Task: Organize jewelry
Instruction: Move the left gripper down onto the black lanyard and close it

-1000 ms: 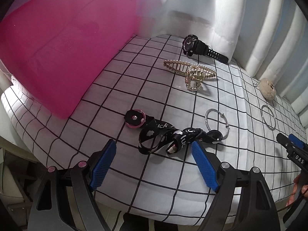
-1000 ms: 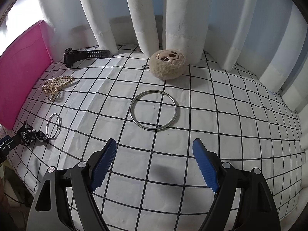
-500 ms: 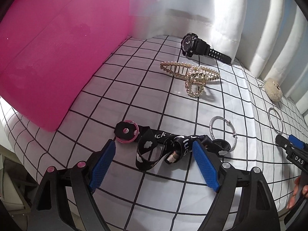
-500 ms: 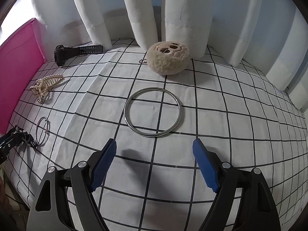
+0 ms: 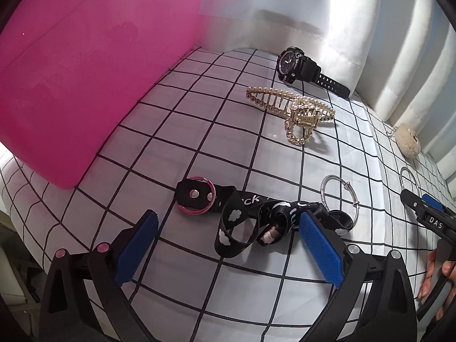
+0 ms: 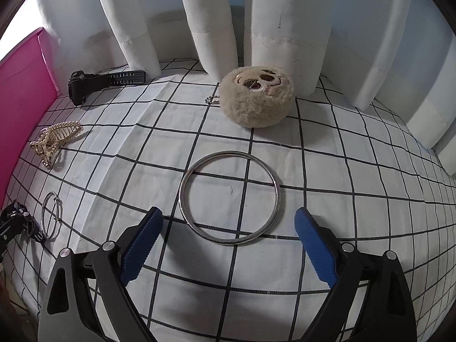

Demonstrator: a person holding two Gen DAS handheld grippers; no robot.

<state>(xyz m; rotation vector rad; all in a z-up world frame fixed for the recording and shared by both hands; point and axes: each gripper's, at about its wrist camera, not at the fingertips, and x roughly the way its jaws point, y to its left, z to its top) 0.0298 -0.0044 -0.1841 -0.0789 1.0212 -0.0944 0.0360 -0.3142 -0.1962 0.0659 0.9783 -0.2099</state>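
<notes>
- Our left gripper point(image 5: 226, 222) is spread wide, black strap point(image 5: 256, 216) sitting right between the fingers.
- Our right gripper point(image 6: 228, 225) is wide open too, big ring point(image 6: 229, 197) just ahead.

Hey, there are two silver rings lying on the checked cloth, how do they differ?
The big ring is a plain, thick, closed hoop; the small ring is thinner and has a clasp or bead on its rim. The big ring lies alone before the open right gripper; the small ring touches the black strap near the open left gripper. Both are silver and lie flat.
</notes>
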